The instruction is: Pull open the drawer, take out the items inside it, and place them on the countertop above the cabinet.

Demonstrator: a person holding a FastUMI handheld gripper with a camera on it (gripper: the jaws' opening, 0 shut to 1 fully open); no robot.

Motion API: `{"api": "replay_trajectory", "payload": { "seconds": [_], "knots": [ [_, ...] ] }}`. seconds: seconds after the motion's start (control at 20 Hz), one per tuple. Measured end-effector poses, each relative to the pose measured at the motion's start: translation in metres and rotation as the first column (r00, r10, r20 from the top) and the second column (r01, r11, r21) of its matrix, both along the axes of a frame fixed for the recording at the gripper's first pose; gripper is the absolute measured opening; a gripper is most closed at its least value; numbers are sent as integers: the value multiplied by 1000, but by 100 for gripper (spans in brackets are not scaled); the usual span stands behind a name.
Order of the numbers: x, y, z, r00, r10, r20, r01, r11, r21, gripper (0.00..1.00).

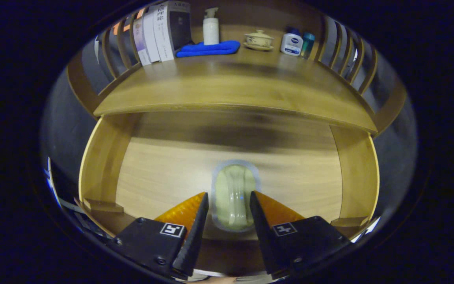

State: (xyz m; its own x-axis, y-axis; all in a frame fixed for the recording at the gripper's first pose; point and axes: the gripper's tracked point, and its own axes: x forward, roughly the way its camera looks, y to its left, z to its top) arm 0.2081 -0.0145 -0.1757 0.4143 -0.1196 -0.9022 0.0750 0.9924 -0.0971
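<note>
The wooden drawer (105, 165) is pulled open below the cabinet's countertop (227, 90). Over the drawer's floor is a pale green, glassy oblong item with a grey rim (235, 193). My gripper (229, 195) looks down into the drawer with this item between its two fingers. Each finger lies against one side of the item at about its middle, so the gripper is shut on it. The item's far end sticks out beyond the fingertips.
At the back of the countertop stand several books (160, 33), a white pump bottle (211, 27) on a folded blue cloth (209, 49), a lidded ceramic cup on a saucer (258, 39), a white lotion bottle (291, 42) and a teal bottle (307, 44). Slatted wooden rails (345, 51) flank the countertop.
</note>
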Motion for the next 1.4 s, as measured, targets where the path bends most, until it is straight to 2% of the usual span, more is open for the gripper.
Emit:
{"api": "replay_trajectory", "payload": {
  "seconds": [0.15, 0.25, 0.45, 0.8, 1.1, 1.4],
  "knots": [
    [0, -1, -9, 1000, -11, -10, 11, 1000, -8, 49],
    [2, 2, -7, 1000, 15, 13, -15, 1000, 7, 36],
    [2, 1, 15, 995, 0, 99, -3, 999, 37, 22],
    [-16, 0, 72, 979, 17, 204, -30, 998, 62, 22],
    [-21, 0, 116, 957, -9, 290, -18, 996, 89, 21],
    [-7, -3, 153, 919, 15, 393, -31, 999, 32, 21]
  ]
}}
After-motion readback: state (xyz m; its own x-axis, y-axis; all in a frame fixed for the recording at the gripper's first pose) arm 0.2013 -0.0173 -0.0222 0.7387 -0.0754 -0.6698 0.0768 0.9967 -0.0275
